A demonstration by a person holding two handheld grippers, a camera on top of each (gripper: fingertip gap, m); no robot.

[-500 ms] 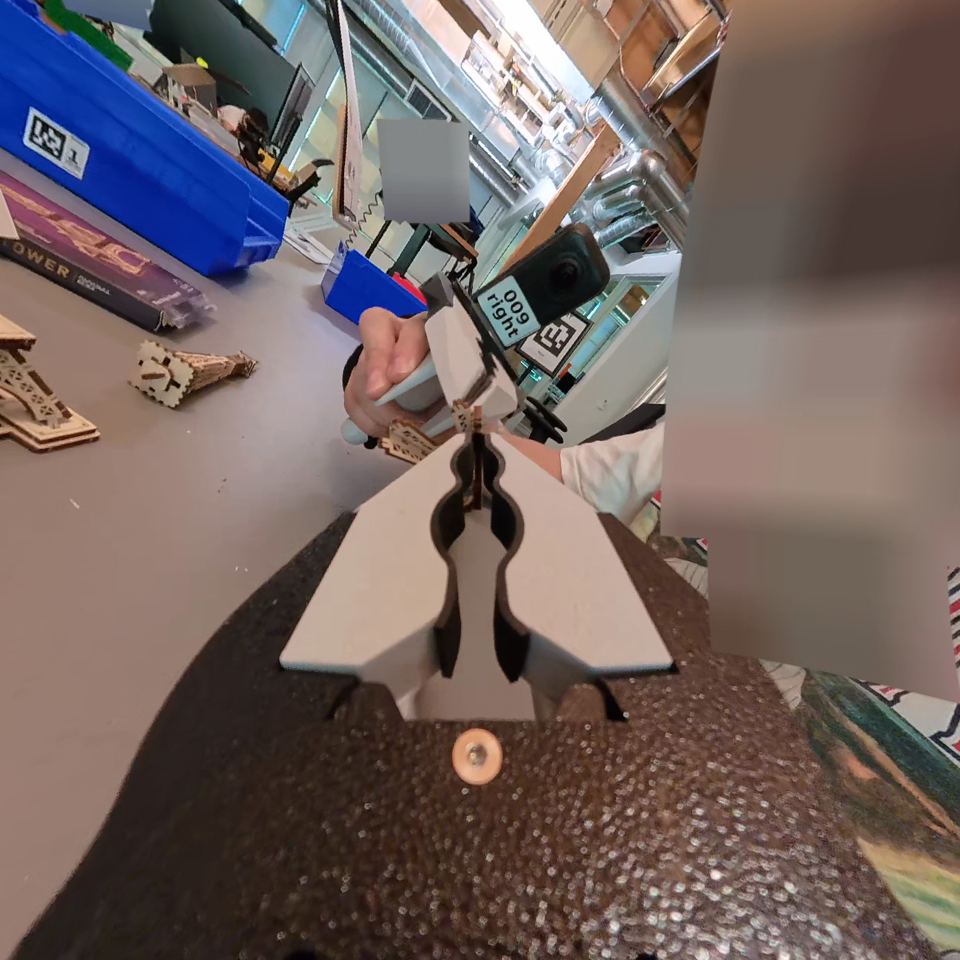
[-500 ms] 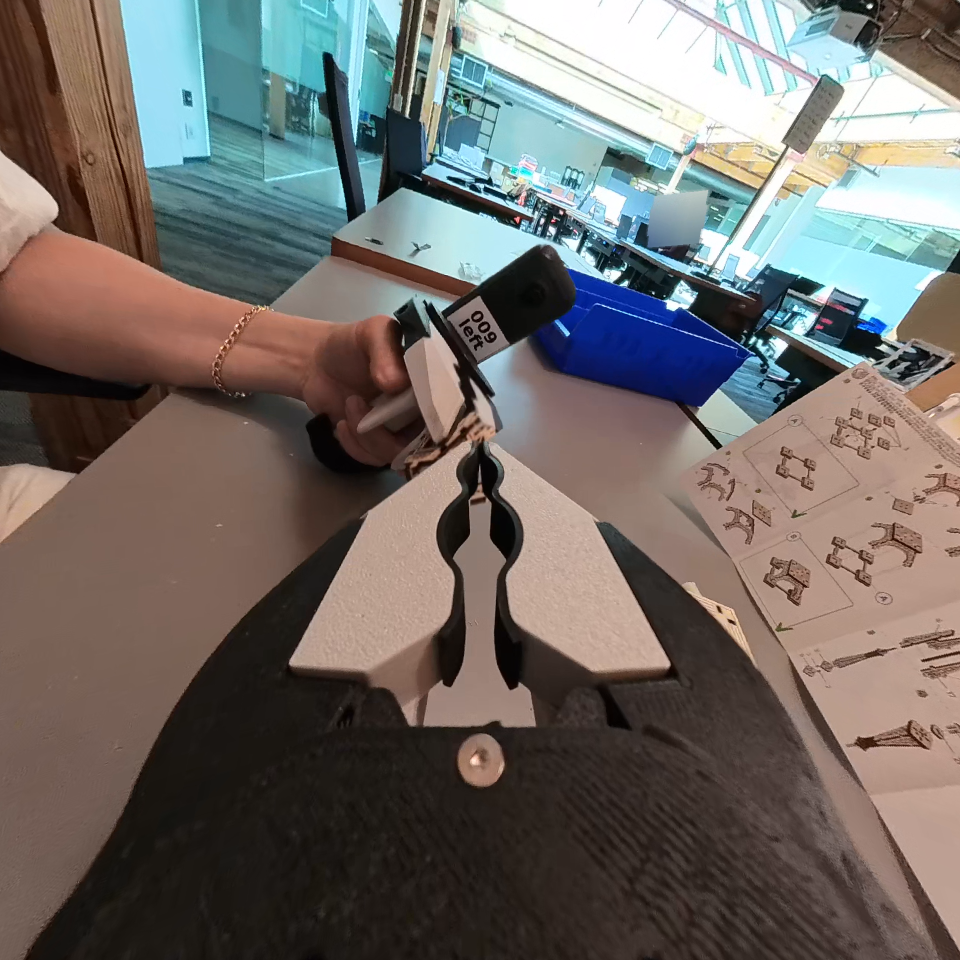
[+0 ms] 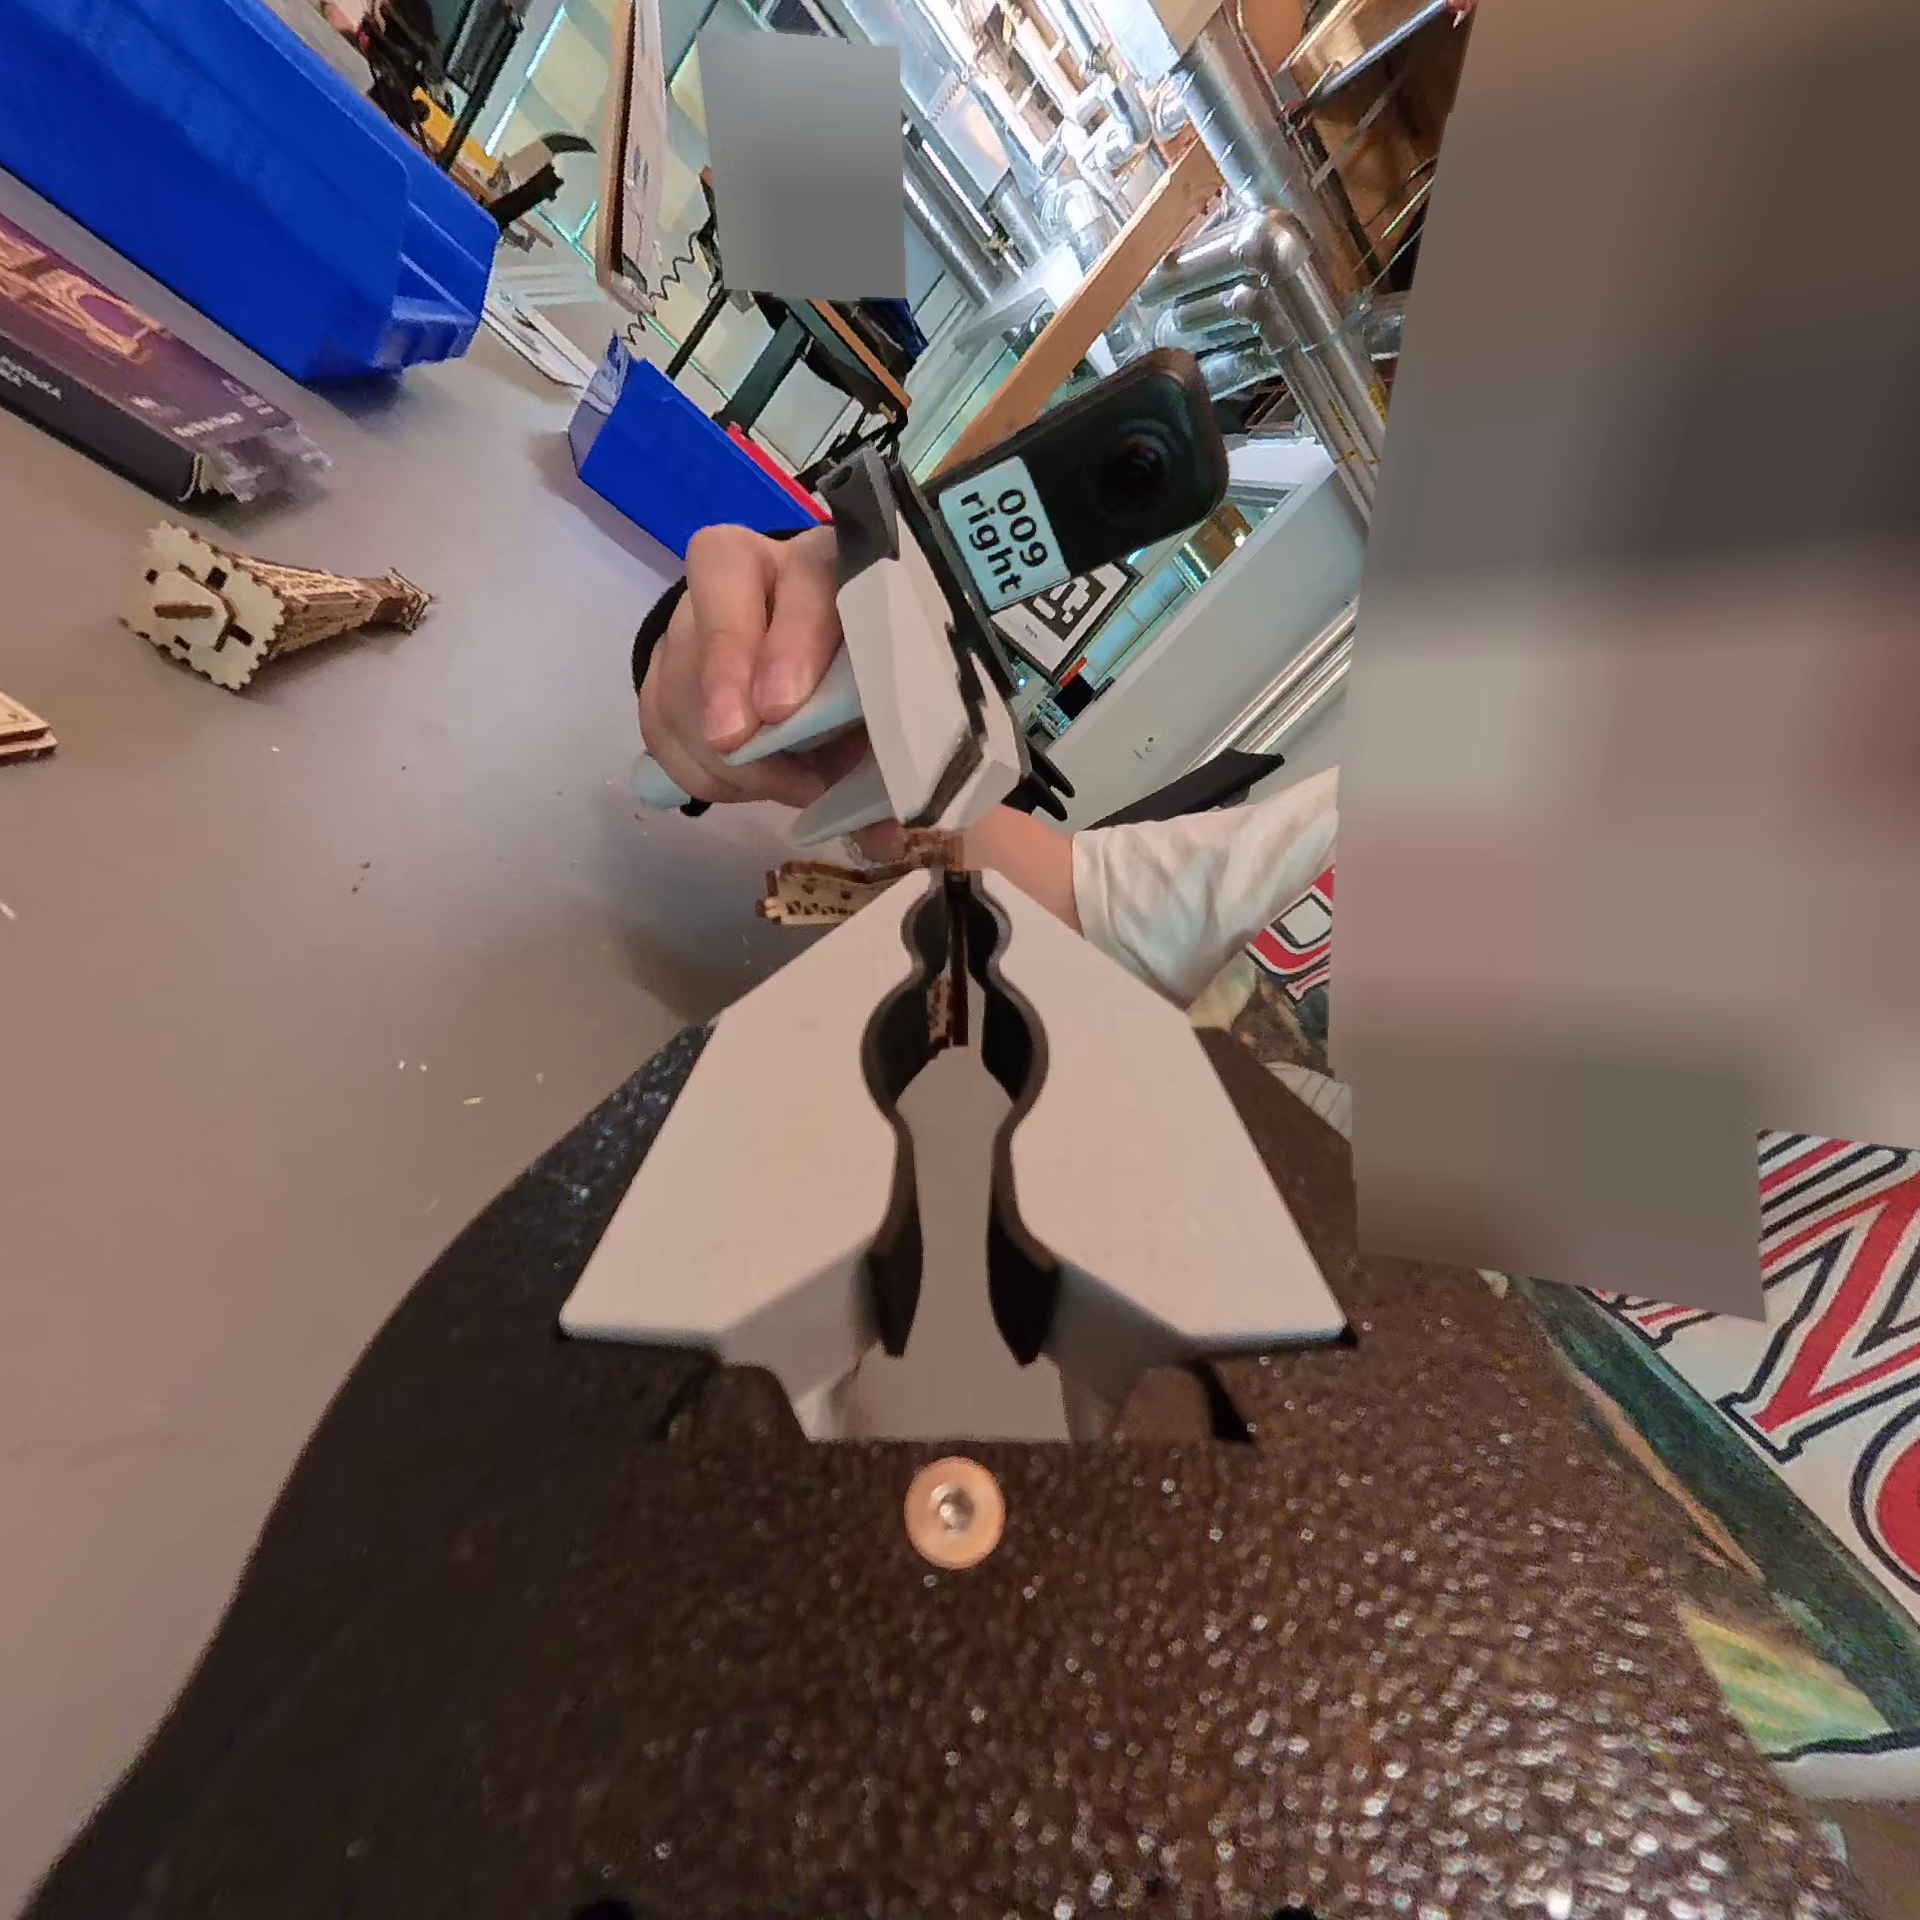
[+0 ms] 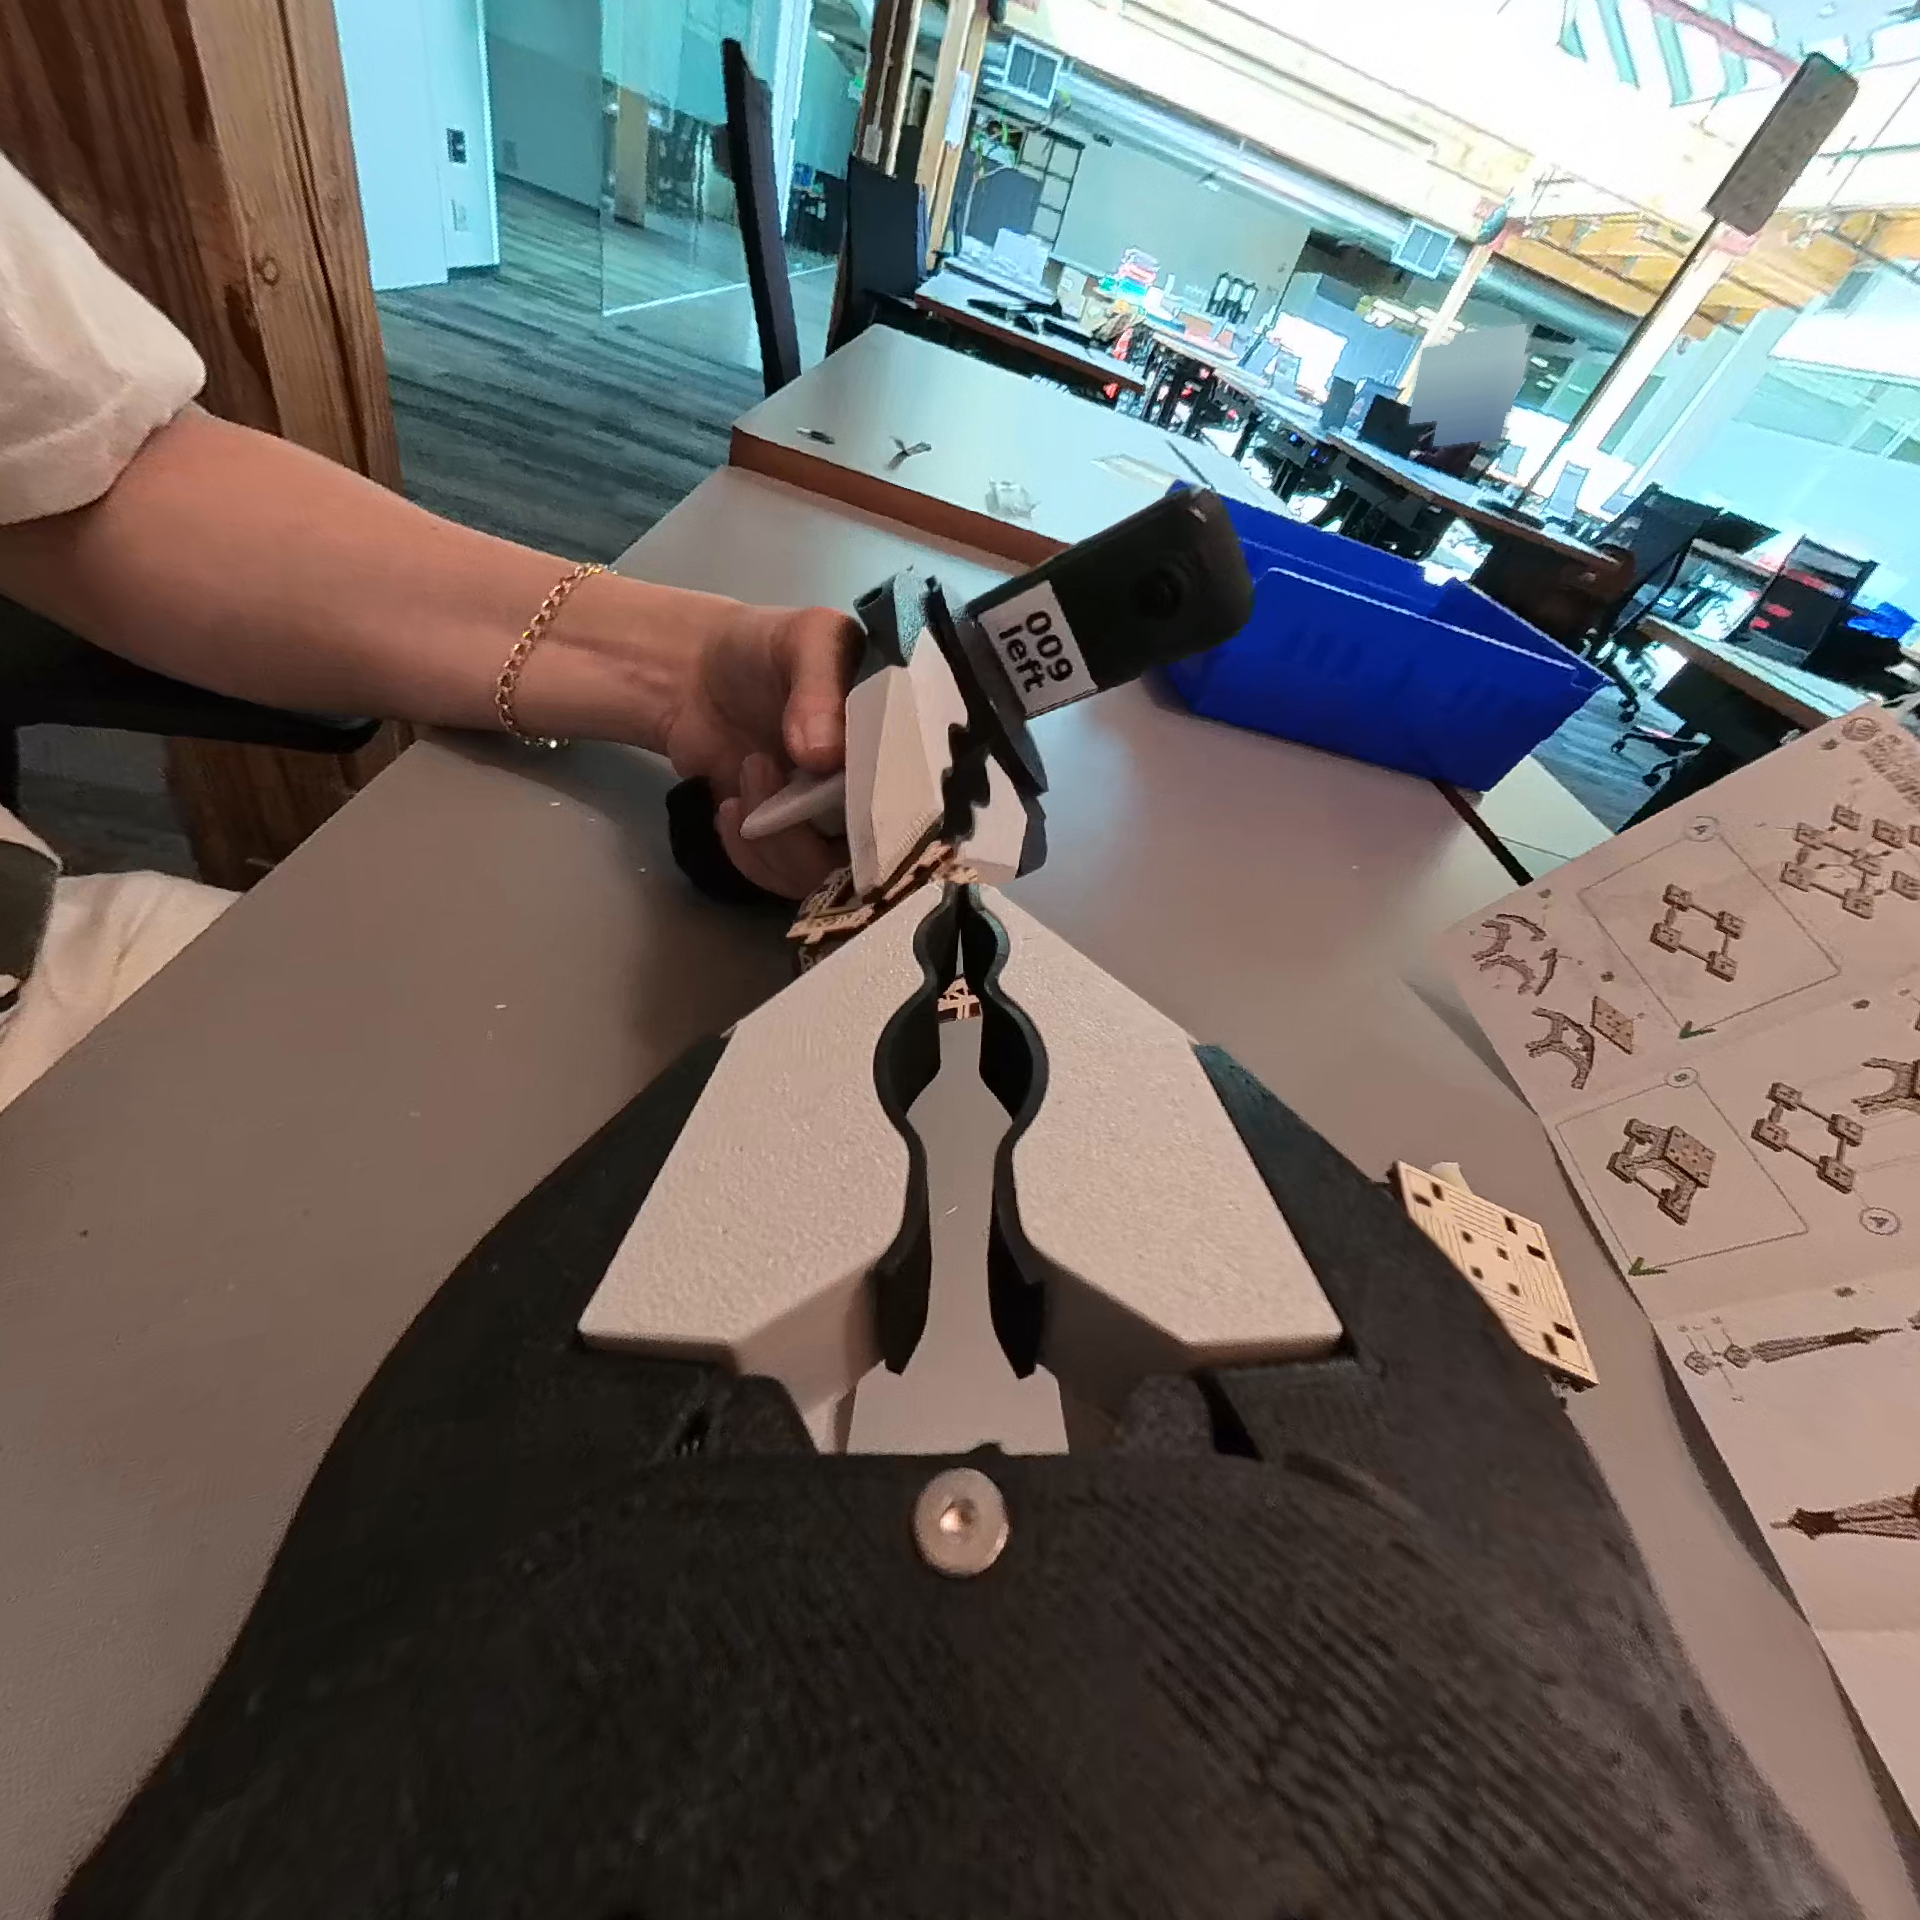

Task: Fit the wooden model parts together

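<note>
Each wrist camera sits close behind its own fingers, looking forward along them over the grey desk (image 3: 260,1039) — the two views face each other, sharing the meeting fingertips.

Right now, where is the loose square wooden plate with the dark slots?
In the right wrist view, the pale square wooden plate lies flat on the grey table, right of the right claw, beside the instruction sheet.

The left tool (image 3: 951,894) has matt grey plastic fingers (image 3: 821,1122) on a rough, speckled black body. The wooden model part (image 3: 948,997) is pale laser-cut ply. The counter (image 3: 260,987) is smooth matt grey; the blue bin (image 4: 1382,665) is glossy plastic; the instruction sheet (image 4: 1714,1039) is paper.
</note>
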